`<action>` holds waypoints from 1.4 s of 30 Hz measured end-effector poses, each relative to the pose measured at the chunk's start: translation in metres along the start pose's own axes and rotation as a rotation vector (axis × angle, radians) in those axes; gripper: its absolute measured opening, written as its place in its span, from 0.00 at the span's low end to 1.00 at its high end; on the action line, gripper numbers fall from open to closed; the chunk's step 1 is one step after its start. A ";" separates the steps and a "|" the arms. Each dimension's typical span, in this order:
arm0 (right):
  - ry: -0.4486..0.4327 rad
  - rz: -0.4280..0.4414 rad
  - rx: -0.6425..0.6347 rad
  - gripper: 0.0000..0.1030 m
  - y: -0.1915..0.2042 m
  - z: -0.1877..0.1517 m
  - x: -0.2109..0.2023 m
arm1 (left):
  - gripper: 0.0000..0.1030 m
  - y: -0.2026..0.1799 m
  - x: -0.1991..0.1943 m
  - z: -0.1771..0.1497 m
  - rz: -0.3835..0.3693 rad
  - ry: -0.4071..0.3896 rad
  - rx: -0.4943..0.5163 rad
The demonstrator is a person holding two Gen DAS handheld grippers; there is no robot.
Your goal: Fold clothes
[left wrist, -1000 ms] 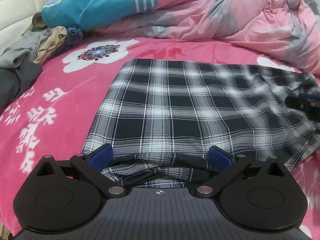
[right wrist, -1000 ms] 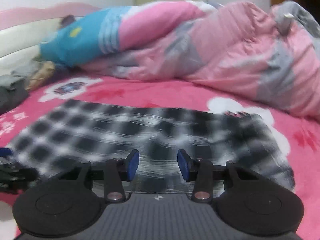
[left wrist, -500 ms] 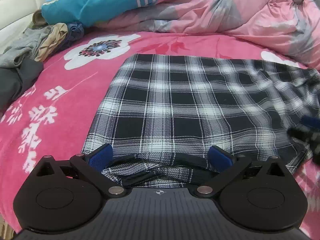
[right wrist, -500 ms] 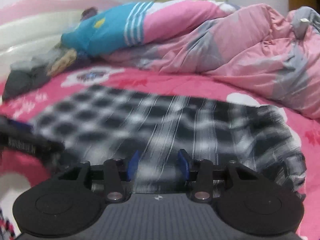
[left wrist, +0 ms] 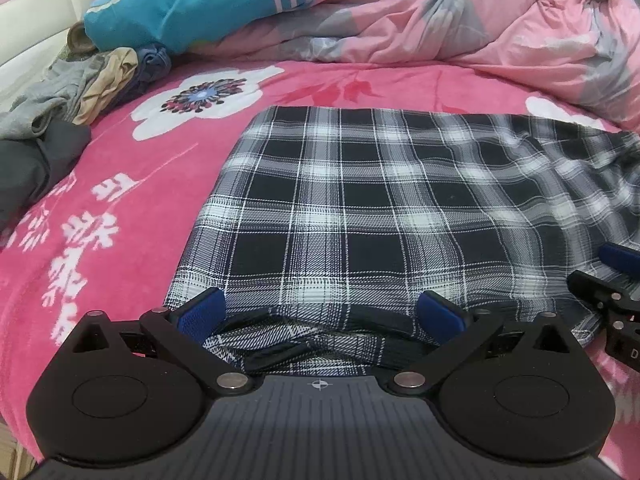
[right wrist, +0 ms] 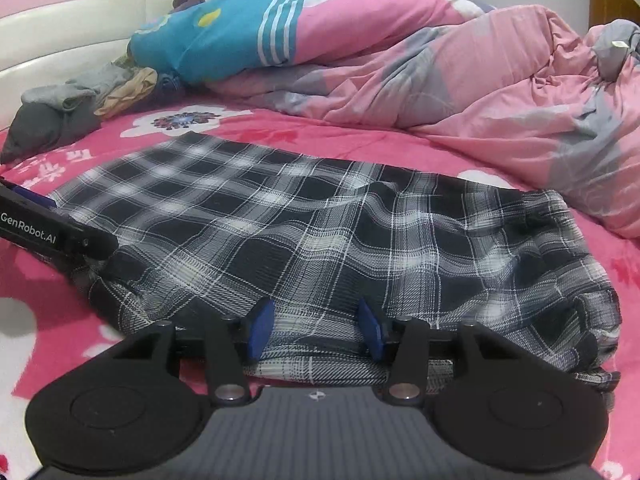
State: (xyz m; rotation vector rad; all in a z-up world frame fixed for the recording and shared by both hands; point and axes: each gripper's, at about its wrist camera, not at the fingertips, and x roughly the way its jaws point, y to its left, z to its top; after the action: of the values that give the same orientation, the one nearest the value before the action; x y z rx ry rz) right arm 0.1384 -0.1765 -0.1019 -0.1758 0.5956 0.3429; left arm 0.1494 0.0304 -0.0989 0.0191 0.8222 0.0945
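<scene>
the plaid garment (left wrist: 380, 208) lay crosswise; its near hem sat between the spread jaws of the left gripper (left wrist: 320, 312) and right gripper (right wrist: 316, 328), unpinched.

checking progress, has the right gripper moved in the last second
Yes. In the left wrist view the right gripper dropped toward the near hem of the plaid garment.

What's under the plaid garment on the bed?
The plaid garment lies flat on the pink flowered bedspread, which shows all around it. Its own folded layers peek out at the near edge. Anything else beneath is covered and can't be seen.
</scene>
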 end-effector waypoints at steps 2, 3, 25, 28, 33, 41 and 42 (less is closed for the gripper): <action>-0.001 0.001 0.002 0.49 0.000 0.000 0.000 | 1.00 -0.001 0.000 0.000 0.002 0.001 0.000; -0.001 0.000 0.002 0.49 0.000 0.000 0.000 | 1.00 -0.001 0.000 0.000 0.004 0.001 0.001; -0.008 -0.015 -0.005 0.49 0.004 0.000 -0.001 | 1.00 -0.006 -0.002 -0.002 0.031 -0.012 0.033; -0.009 -0.017 -0.007 0.49 0.004 0.000 -0.001 | 1.00 -0.005 -0.002 -0.002 0.024 -0.016 0.040; -0.010 -0.018 -0.010 0.49 0.004 0.000 -0.002 | 1.00 -0.002 0.001 0.000 0.003 0.001 0.049; -0.017 -0.009 0.002 0.49 0.001 0.000 -0.002 | 1.00 0.008 0.006 0.001 -0.051 0.025 0.022; -0.017 -0.006 0.006 0.49 0.001 0.000 -0.003 | 1.00 0.007 0.006 0.001 -0.052 0.026 0.026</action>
State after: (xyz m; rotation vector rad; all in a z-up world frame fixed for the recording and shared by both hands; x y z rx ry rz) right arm 0.1361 -0.1766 -0.1006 -0.1692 0.5791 0.3363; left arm 0.1539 0.0383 -0.1018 0.0210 0.8494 0.0355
